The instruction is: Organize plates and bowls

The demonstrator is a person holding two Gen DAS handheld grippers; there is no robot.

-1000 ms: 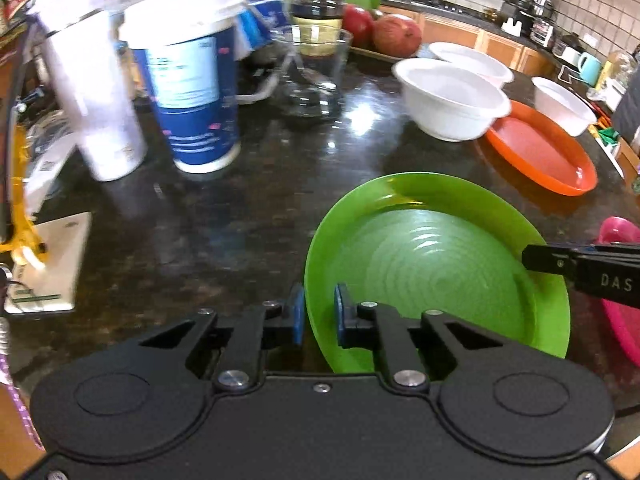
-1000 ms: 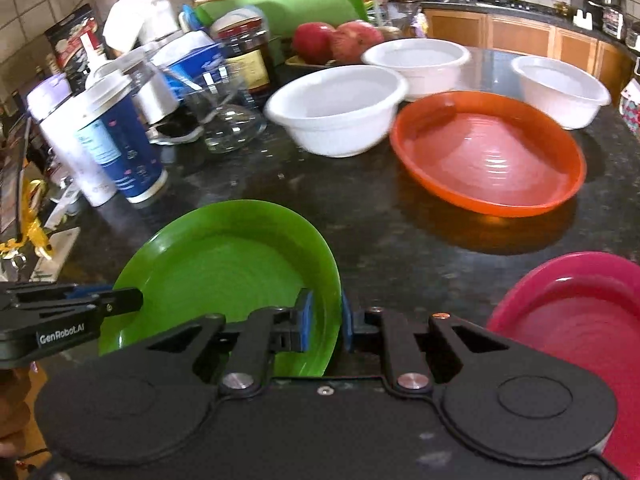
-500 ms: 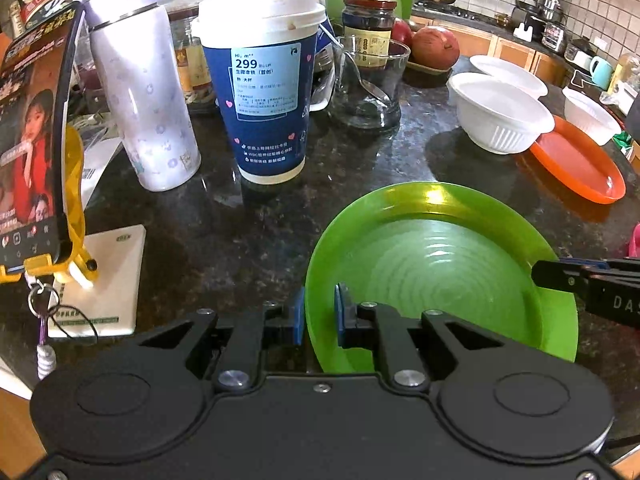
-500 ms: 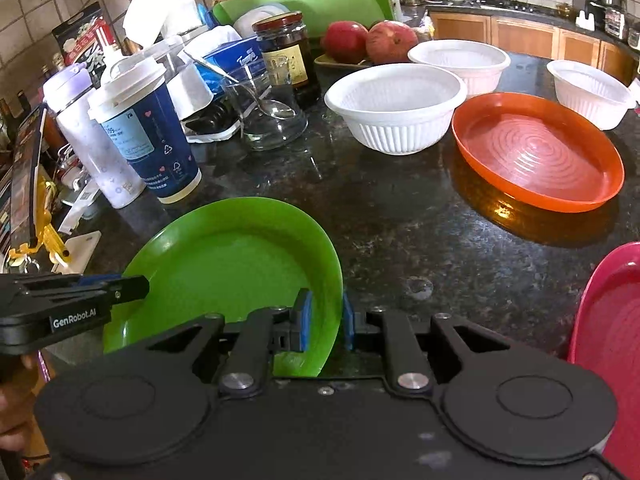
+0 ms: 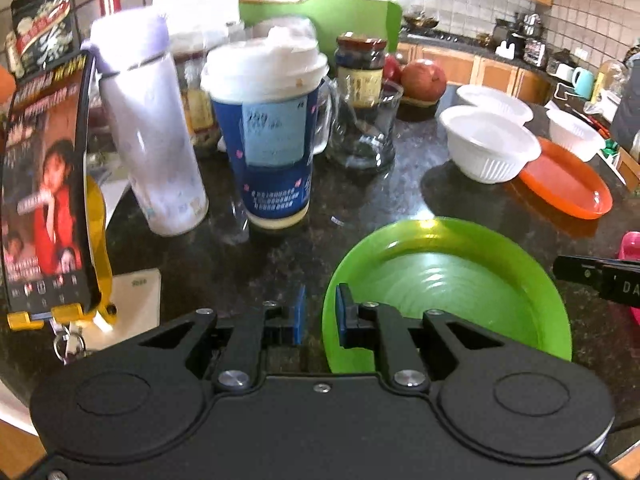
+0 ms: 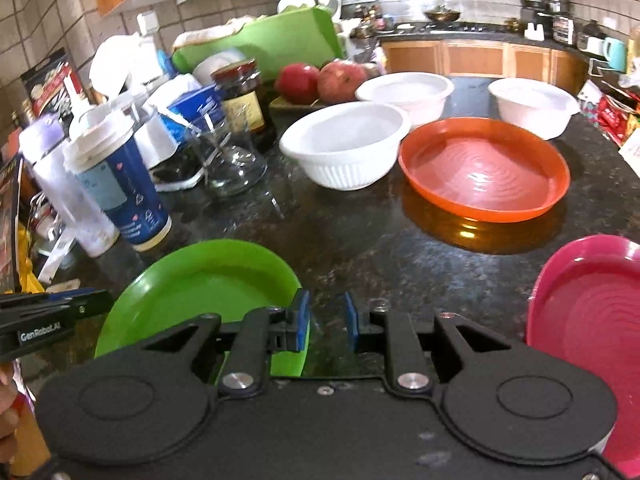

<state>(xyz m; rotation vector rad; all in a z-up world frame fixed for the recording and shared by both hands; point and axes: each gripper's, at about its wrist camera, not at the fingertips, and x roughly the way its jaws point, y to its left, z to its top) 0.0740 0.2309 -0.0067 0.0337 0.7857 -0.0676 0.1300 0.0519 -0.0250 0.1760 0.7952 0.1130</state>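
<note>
Right wrist alone shows the pink plate (image 6: 592,328); both tongs are opening off the green plate (image 5: 448,288).

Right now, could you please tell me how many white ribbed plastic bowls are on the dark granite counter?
3. One white ribbed plastic bowl sits left of the orange plate, one behind it near the red fruit, one at the far right. Others may be hidden by clutter.

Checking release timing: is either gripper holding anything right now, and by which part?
Nothing is clamped. The jaws of the left gripper and right gripper are opening. The near rim of the green plate sits between each pair, with a gap showing.
</note>
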